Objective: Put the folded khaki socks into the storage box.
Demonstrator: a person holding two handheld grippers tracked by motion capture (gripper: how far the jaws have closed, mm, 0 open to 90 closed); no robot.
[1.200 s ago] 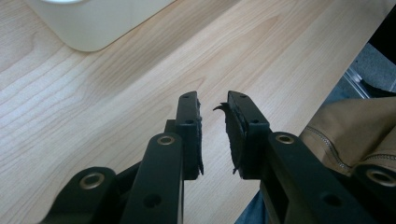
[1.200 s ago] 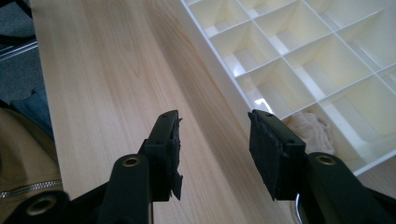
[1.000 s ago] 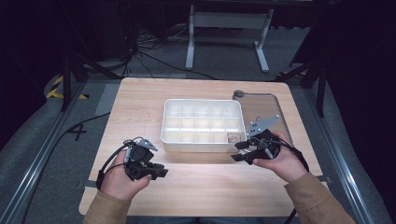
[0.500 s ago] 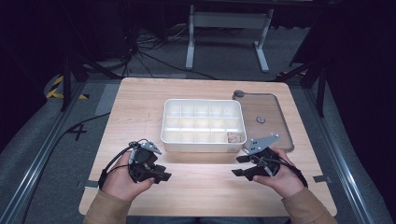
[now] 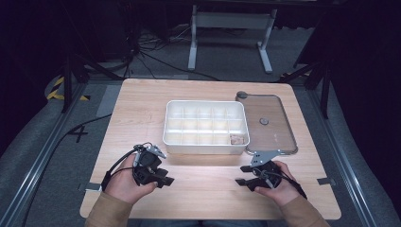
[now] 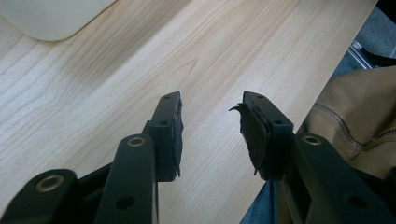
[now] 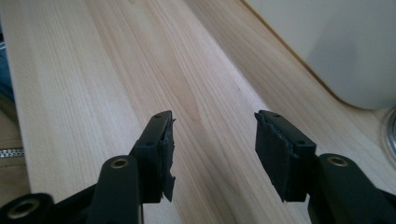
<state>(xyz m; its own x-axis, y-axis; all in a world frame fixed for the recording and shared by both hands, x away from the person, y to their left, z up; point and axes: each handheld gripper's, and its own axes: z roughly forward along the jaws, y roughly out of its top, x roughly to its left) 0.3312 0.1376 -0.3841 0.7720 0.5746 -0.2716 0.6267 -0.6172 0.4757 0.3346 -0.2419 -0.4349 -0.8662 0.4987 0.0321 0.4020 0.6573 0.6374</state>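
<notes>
Both grippers rest low in the frame, left gripper [image 5: 168, 180] and right gripper [image 5: 242, 175] spread and empty; the left jaws have just been opening; next probably reach to the white tray [image 5: 206, 147] at centre

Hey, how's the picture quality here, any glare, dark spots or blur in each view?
High view: the wooden table is brightly lit against a nearly black room; the white tray looks slightly washed out. Left gripper view: the left claw is sharp, the table grain soft farther off. Right gripper view: the right claw is crisp, the tray wall behind is blurred and pale.

Clear lid [image 5: 271, 124] right of tray, flat (grey knob [image 5: 264, 121]).
</notes>
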